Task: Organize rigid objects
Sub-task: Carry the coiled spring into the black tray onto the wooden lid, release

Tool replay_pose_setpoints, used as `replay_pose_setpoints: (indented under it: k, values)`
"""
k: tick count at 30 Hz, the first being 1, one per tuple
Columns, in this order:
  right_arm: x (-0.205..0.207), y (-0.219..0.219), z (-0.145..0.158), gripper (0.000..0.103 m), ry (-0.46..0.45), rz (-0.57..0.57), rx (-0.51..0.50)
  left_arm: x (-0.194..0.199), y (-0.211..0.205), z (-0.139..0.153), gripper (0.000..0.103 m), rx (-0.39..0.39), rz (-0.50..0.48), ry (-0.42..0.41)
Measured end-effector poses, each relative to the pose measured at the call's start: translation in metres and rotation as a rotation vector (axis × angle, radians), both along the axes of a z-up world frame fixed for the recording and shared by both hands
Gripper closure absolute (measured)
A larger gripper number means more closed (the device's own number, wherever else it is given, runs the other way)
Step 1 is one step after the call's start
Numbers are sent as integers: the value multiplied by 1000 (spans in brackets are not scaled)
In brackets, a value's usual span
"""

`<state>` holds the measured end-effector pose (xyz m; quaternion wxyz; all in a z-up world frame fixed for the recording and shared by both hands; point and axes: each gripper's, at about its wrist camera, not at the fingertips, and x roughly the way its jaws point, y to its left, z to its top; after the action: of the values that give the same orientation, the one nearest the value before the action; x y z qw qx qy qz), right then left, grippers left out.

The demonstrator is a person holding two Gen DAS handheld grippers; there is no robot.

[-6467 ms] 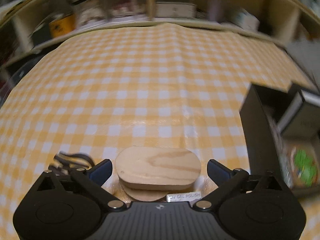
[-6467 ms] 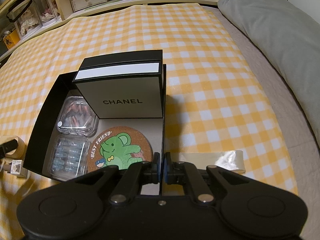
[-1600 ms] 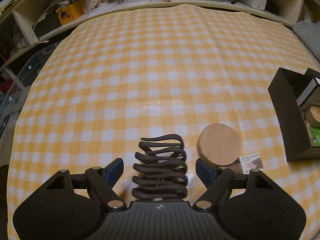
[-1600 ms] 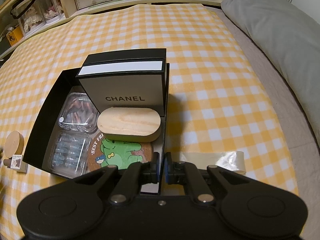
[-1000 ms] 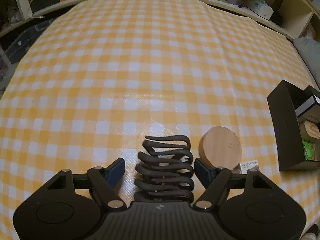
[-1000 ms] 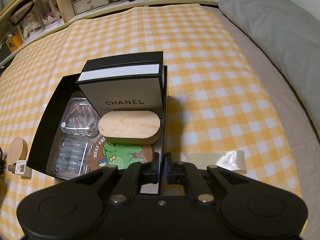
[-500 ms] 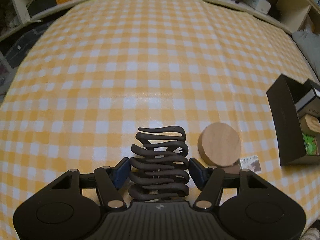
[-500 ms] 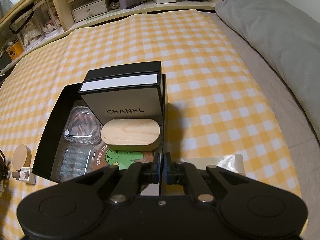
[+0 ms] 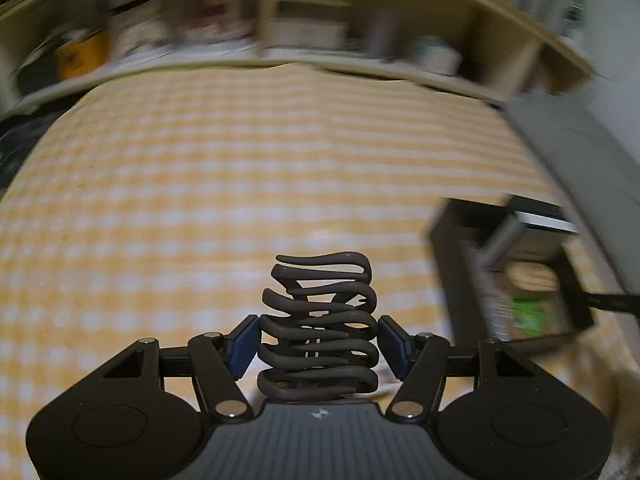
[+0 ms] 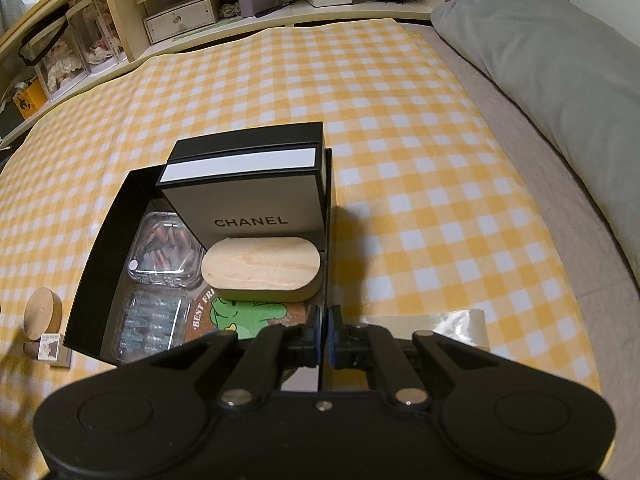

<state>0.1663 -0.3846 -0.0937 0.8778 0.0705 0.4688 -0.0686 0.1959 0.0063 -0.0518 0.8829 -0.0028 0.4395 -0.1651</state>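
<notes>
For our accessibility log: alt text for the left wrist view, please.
The left hand-held gripper grips a dark wavy coiled wire rack between its blue pads, above a blurred yellow-and-white checked cloth. An open black box sits to the right.

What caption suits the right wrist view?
Right hand-held gripper pinches the black box's wall; wooden oval block inside.

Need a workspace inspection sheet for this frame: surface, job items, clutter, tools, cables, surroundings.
Surface: checked cloth.
Job's things: black box holds a white box, oval wood block, two clear cases, coaster; round wood disc outside it.
Clutter: tape strip.
Grippers: left tool shut on wavy black clip; right tool shut on the black box's wall.
Cables: nothing seen.
Surroundings: shelves, grey pillow.
</notes>
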Motion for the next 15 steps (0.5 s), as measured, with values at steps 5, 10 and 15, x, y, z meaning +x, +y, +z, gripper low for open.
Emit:
replay_pose_setpoints:
  k: [5,10,15]
  values:
    - [0,0,0,99,1,2,0,-15,-63,13,39,16,-222,-75]
    - [0,-1,0,99,0,6,8,-33,-119,14,39,91,-423,-175]
    - [-1,-1,0,99,2,5,11,-29,-174,1,39,251,-641,-270]
